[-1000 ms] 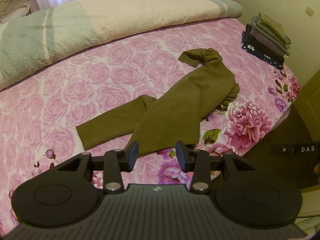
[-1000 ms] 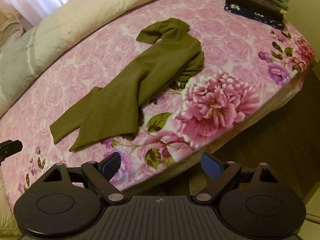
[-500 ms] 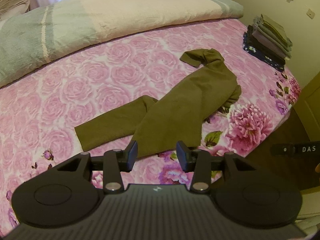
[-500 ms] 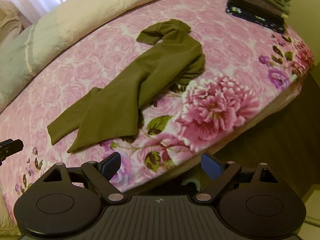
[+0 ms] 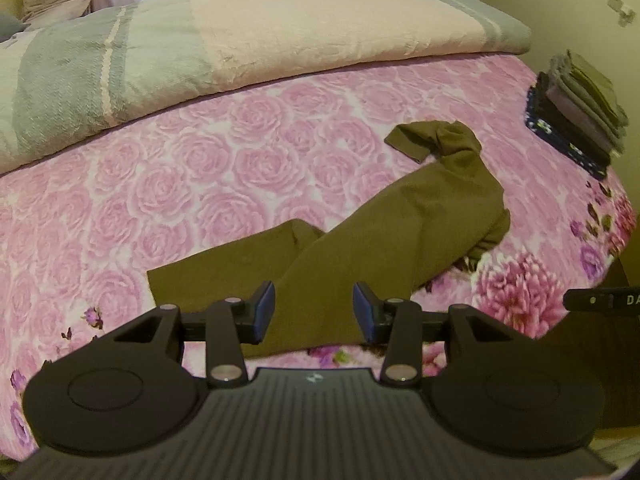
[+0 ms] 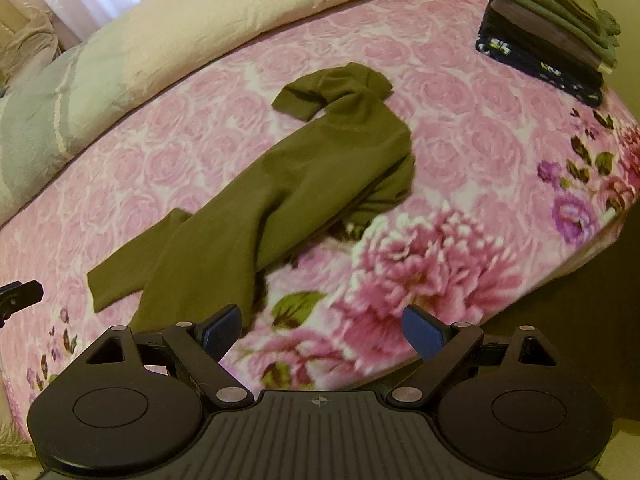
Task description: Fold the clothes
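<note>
Olive garment, rumpled, perhaps a shirt, sprawled on bed toward 1 o'clock. Both left tool and right tool gaping, empty. Near hem hidden behind fingers.

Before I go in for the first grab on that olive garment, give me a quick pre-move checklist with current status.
1. Left gripper jaws open, holding nothing: ok.
2. Right gripper jaws open wide, holding nothing: ok.
3. Garment lies flat for folding: not ok; it lies crumpled in a long diagonal, far end twisted, one side bunched.
4. Near hem within the left gripper's line: ok; it lies right ahead of the jaws.
5. Right gripper lined up on cloth: not ok; bare bedspread lies between its jaws, with the garment off to its left.
6. Folded stack clear of the work area: ok; it sits at the far corner, apart from the garment.
</note>
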Tool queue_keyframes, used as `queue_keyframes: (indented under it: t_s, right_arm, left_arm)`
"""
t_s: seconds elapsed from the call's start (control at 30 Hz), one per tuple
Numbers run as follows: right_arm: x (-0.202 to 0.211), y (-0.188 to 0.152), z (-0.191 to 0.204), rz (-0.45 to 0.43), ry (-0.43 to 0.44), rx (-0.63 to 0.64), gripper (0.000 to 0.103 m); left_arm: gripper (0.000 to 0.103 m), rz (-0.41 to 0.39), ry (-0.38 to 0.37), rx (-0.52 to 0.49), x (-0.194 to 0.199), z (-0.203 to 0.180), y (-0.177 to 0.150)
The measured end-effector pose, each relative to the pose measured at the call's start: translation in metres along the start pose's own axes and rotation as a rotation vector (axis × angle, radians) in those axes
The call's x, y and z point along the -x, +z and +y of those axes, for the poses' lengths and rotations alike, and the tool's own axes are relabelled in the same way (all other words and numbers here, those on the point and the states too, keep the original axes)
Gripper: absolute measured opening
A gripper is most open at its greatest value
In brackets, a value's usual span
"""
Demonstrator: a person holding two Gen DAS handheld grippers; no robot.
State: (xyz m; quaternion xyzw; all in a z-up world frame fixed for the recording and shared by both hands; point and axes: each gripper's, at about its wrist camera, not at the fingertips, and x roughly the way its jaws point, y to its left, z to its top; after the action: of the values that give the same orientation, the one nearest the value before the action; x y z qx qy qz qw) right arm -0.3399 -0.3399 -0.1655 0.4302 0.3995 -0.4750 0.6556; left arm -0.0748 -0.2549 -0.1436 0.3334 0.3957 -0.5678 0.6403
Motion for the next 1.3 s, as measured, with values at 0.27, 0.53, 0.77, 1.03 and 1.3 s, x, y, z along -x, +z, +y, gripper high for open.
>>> queue_keyframes:
  t_s: [0.27, 0.53, 0.77, 1.03, 1.3]
  right_arm:
    - [-0.014, 0.056, -0.051, 0.051, 0.014, 0.078, 0.090]
    - [-0.058, 0.070, -0.073, 0.161, 0.025, 0.175, 0.090]
    - [-0.089, 0.076, -0.094, 0.223, -0.013, 0.189, 0.090]
    - [-0.120, 0.112, -0.126, 0.181, -0.107, 0.151, 0.090]
    - [-0.167, 0.180, -0.124, 0.036, -0.071, 0.131, 0.090]
  left_arm:
    - [0.039, 0.020, 0.047, 0.084, -0.017, -0.052, 0.015]
    - [0.039, 0.122, 0.153, 0.220, -0.029, -0.050, -0.008]
    - [0.040, 0.165, 0.222, 0.308, -0.046, -0.025, -0.020]
    - [0.042, 0.172, 0.187, 0.380, -0.107, 0.016, -0.009]
    - [0.042, 0.160, 0.110, 0.454, -0.183, 0.057, 0.005]
